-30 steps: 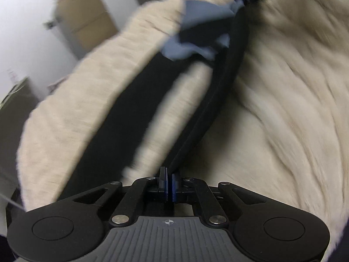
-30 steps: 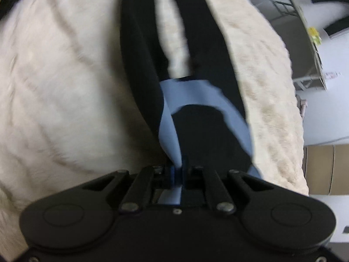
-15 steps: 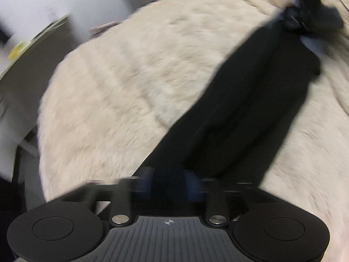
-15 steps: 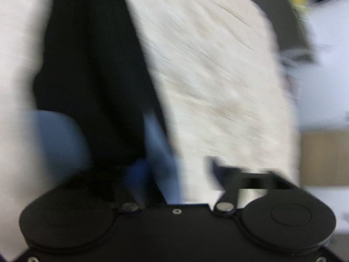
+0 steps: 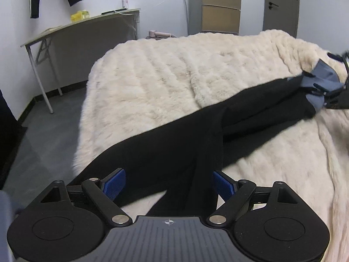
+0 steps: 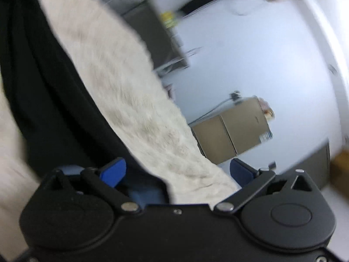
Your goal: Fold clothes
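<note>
Blanket (image 5: pixel 165 74), cream fur, carries black trousers (image 5: pixel 174 144) stretched lengthwise, legs together. Left gripper (image 5: pixel 168 181) & right gripper (image 6: pixel 176 170) both sprung apart now, cloth dropped after 1 s ago's clench; lengthwise fold laid, crosswise next.

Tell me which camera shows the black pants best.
The left wrist view: the black pants lie sharp, stretched across the fluffy blanket, blue-grey lining at the far end. The right wrist view is blurred and shows only a dark strip at its left side.
</note>
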The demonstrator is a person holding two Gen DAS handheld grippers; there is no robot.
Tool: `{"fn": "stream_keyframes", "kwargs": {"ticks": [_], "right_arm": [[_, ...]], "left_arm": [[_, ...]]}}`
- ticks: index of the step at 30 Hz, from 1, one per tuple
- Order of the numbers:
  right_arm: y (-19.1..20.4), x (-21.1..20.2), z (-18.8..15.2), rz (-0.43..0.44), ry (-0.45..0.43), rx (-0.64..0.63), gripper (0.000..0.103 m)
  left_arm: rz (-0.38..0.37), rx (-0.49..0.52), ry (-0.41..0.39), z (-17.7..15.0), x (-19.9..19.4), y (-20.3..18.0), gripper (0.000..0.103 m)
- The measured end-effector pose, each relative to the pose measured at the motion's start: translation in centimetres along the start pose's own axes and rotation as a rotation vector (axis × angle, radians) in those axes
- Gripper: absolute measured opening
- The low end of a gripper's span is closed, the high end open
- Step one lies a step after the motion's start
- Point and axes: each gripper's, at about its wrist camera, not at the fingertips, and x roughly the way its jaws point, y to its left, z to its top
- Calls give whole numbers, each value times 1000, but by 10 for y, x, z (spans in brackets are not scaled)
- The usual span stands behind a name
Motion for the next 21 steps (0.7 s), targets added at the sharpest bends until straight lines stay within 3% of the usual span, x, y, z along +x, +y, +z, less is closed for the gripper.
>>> {"fn": "stream_keyframes", "kwargs": {"ticks": [6,10,14,18,21], "right_arm": [[79,-54,-47,122,-299,20,103],[94,-48,-58,101,-317,26,103],[96,-49,-69,87,-344,28,103],[103,-43,-76,87,-361,18,101],[109,-44,-74,86,-360,16,102]], "left_arm": [[69,55,-2,-25,-18,-14,83],[153,74,-4,-36,-24,-28,83],[183,112,-4,-50,-17,-47,79],[262,176,28,-59,-12,-52,76],[274,168,48,-66,-14,-48,74]]}}
